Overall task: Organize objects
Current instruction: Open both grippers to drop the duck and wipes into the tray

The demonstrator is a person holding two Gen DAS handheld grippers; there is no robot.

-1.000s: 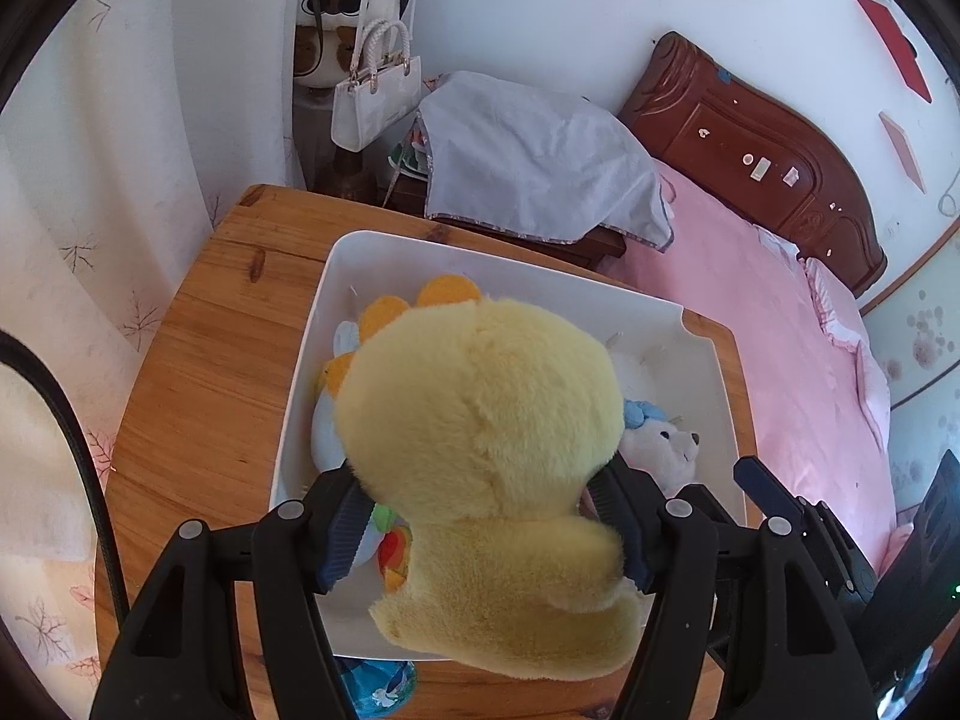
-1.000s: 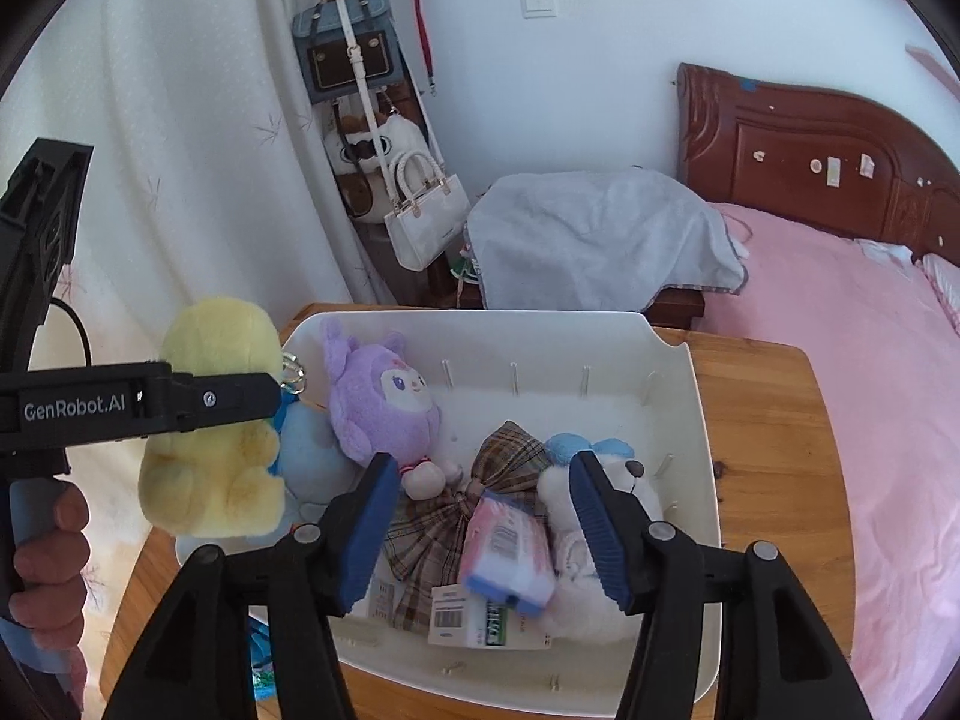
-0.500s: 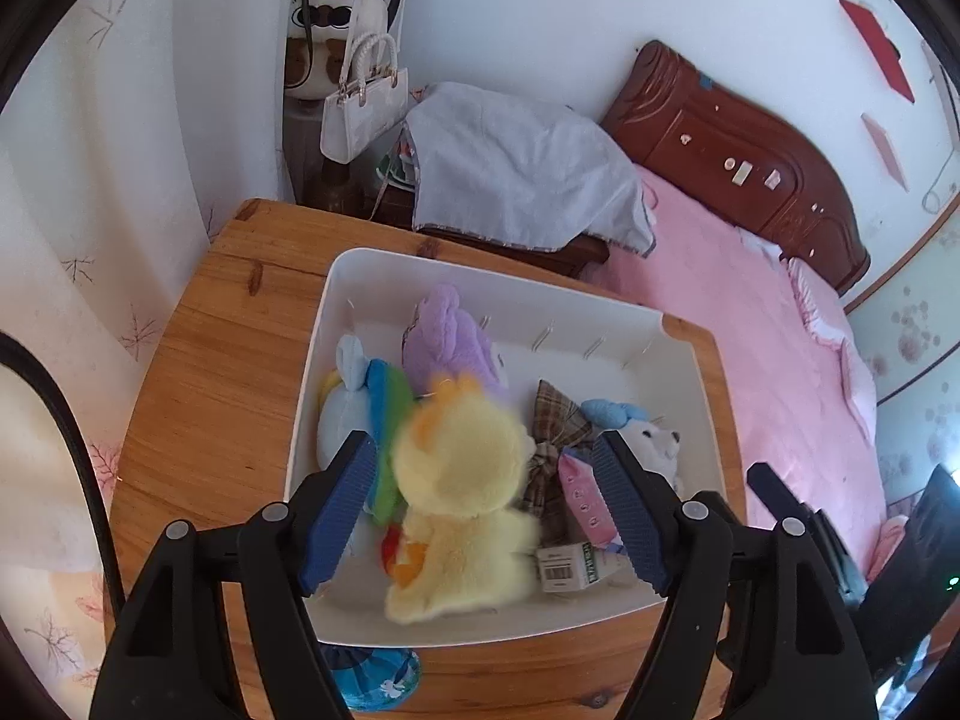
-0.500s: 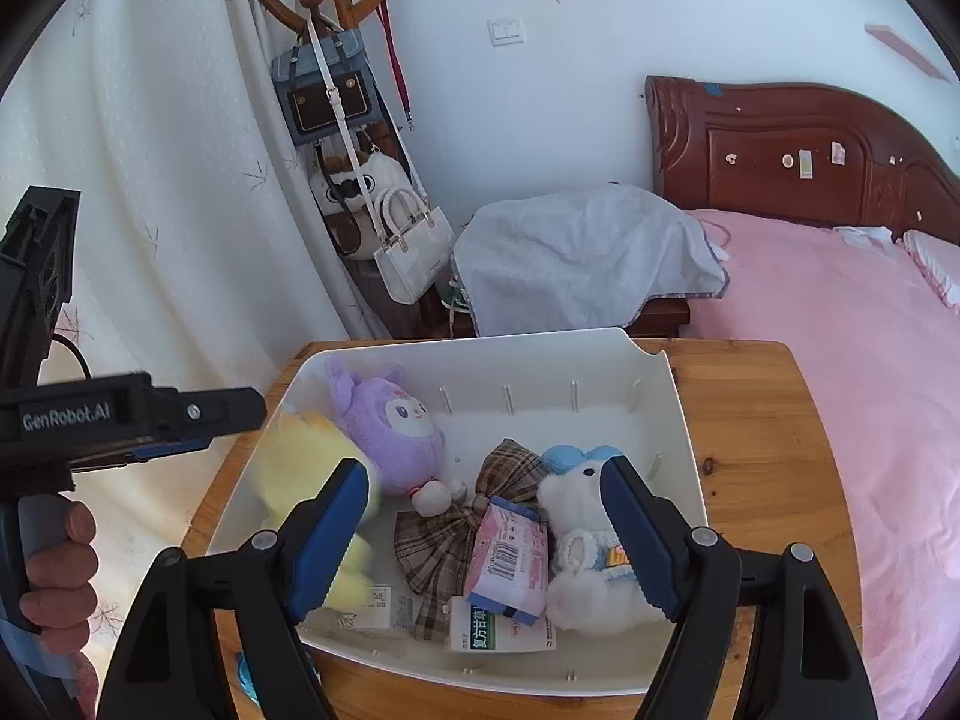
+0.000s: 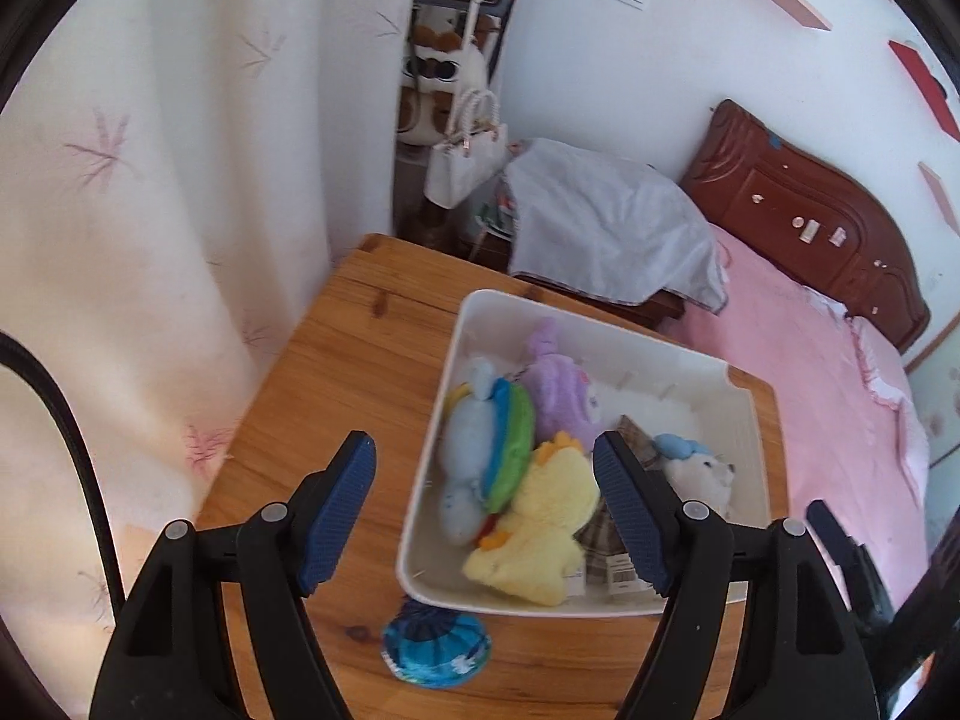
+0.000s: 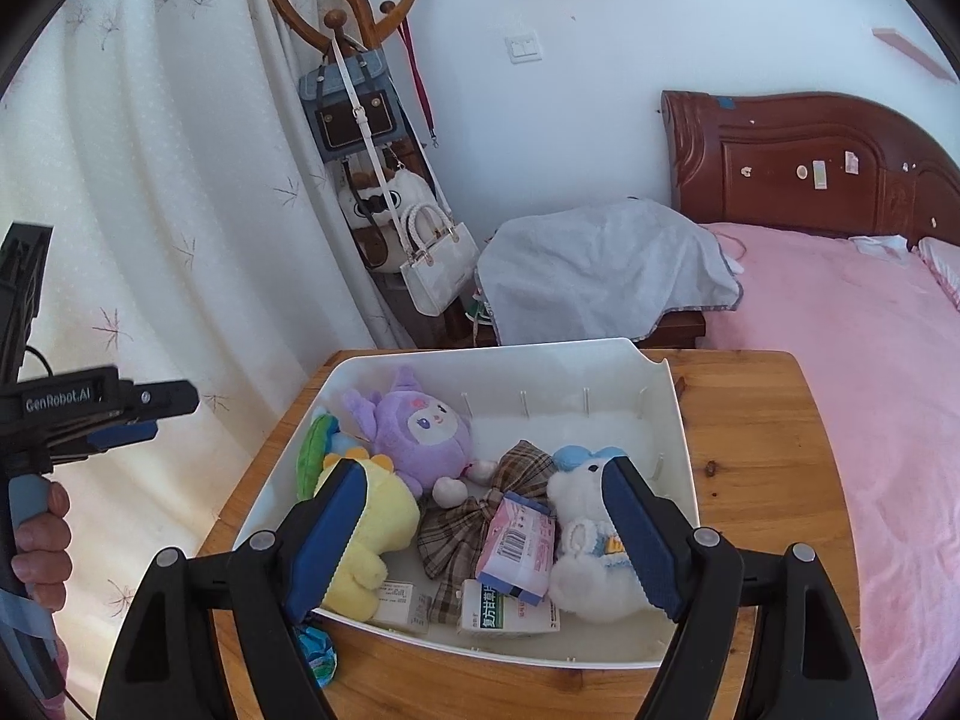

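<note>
While both claws gape with nothing held, left claw (image 5: pixel 483 501) and right claw (image 6: pixel 483 531), the yellow plush (image 5: pixel 543 525) lies in the white bin (image 6: pixel 681 414) (lower left corner) on the surface (image 5: pixel 336 384).

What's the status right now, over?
Both hand-held grippers open, empty. Yellow duck plush lying in white bin. Blue packet on table, outside bin.

The blue packet (image 6: pixel 317 654) at seven o'clock hides behind a right finger (image 6: pixel 327 540). Box print (image 6: pixel 510 615) is unreadable. The bed (image 6: pixel 840 360) runs off at three o'clock.
</note>
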